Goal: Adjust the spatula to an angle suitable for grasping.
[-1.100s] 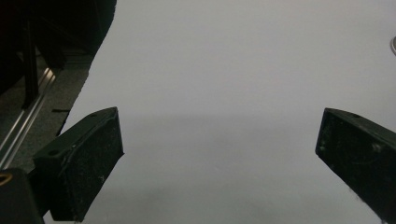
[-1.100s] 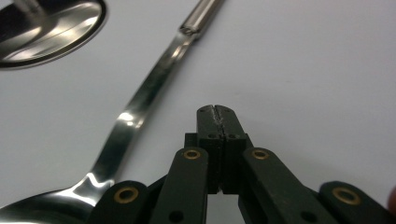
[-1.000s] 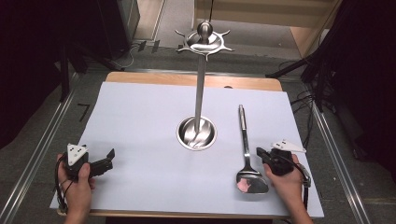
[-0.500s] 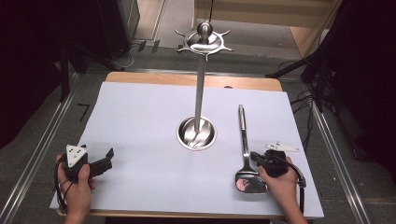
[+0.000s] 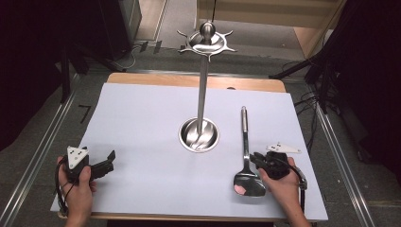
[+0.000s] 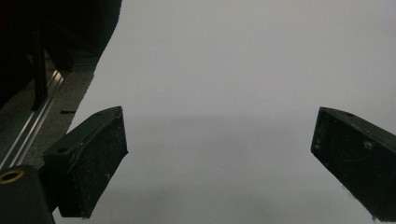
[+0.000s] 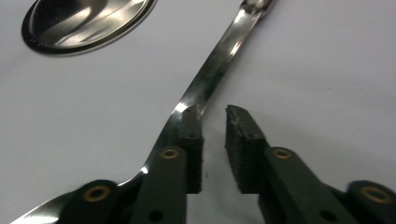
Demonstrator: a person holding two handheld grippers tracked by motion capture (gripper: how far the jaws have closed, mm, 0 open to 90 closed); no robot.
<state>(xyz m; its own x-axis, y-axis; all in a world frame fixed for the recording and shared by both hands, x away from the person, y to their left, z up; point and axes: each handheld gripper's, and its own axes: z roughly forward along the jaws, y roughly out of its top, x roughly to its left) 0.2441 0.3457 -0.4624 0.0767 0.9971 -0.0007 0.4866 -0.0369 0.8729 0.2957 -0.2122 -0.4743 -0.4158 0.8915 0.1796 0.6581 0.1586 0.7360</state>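
At the bottom of the high view we are holding two black two-jaw grippers over the white sheet covering the table (image 5: 142, 113). The left gripper (image 5: 109, 161), in the lower left of the frame, is resting idle with its jaws spread wide and nothing between them; its own view looks out on bare white sheet.

In the lower right, the right gripper (image 5: 256, 158) is sitting just beside the long polished steel ladle (image 5: 245, 142), which is lying flat on the sheet with its bowl toward the bottom edge and its handle running up the frame. The right gripper's jaws have just been opening. In the right gripper view (image 7: 214, 116) they are standing a narrow gap apart, nothing between them, with the ladle's handle (image 7: 210, 74) passing along the outside of the left-hand jaw. It is grasping nothing.

Further up, at the middle of the frame, the shiny round steel base of the utensil stand (image 5: 199, 135) is carrying a thin upright pole, topped near the upper edge by a crown of hooks (image 5: 206, 43).

We judge that we are lining up to pick up the ladle, presumably for hanging on the stand. The next move calls for shifting the right gripper sideways so the handle is lying between the pads, then closing firmly, since polished steel is likely to slip.
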